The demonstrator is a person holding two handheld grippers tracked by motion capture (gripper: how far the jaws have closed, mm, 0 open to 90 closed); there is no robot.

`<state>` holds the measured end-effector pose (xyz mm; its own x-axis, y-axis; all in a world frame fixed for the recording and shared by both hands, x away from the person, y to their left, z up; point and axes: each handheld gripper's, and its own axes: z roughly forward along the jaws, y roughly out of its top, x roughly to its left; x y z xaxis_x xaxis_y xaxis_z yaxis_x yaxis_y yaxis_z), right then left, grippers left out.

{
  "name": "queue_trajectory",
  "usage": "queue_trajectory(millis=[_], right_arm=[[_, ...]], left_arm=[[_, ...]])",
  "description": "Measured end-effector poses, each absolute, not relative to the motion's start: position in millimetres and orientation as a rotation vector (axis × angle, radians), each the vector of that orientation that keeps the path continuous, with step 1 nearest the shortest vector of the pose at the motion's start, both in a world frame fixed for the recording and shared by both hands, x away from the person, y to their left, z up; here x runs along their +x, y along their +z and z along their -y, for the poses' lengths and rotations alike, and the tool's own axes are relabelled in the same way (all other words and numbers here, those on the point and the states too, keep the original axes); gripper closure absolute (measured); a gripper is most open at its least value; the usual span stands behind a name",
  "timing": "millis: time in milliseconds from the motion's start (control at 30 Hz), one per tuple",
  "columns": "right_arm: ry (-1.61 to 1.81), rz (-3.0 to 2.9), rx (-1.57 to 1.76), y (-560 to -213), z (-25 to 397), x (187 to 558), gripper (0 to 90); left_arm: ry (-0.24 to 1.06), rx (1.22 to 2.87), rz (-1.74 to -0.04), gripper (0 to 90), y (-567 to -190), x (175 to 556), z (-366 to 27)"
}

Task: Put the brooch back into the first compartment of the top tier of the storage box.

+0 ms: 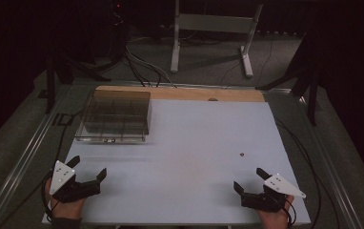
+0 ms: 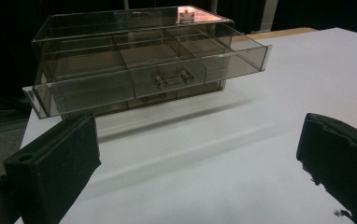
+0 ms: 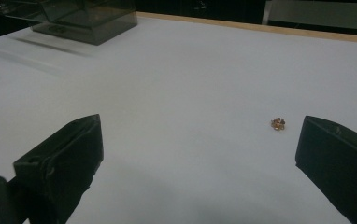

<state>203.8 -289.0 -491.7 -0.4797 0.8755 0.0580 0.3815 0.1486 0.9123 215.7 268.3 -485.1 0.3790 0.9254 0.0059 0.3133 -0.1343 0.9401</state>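
Risking a fumble: lying flat, well clear of the smoked acrylic drawer box [image 1: 116, 116] toward the near right, the tiny gold trinket [image 3: 278, 123] possibly skittering off between wide-open right gripper [image 1: 248, 183] jaws, left gripper [image 1: 88, 168] gaping too.

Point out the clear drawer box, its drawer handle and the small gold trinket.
clear drawer box [image 1: 115, 114], high view, top panel
drawer handle [image 2: 173, 79], left gripper view, its bar
small gold trinket [image 3: 278, 123], right gripper view, its middle
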Motion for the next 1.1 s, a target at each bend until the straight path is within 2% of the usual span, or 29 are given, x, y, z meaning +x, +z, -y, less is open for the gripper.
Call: queue_trajectory(millis=[333,667,1100], right_arm=[[1.291,-1.913,1.188,-491,285,202,1.2],[1.261,-1.916,1.161,-490,280,198,0.2],[1.254,-1.908,1.178,-490,279,198,0.0]], left_arm=[[0.752,1.672,-1.099,0.1,-480,219,-262],[0.702,1.732,-1.029,0.1,-463,231,-233],[0.681,1.77,-0.908,0.1,-432,267,-186]])
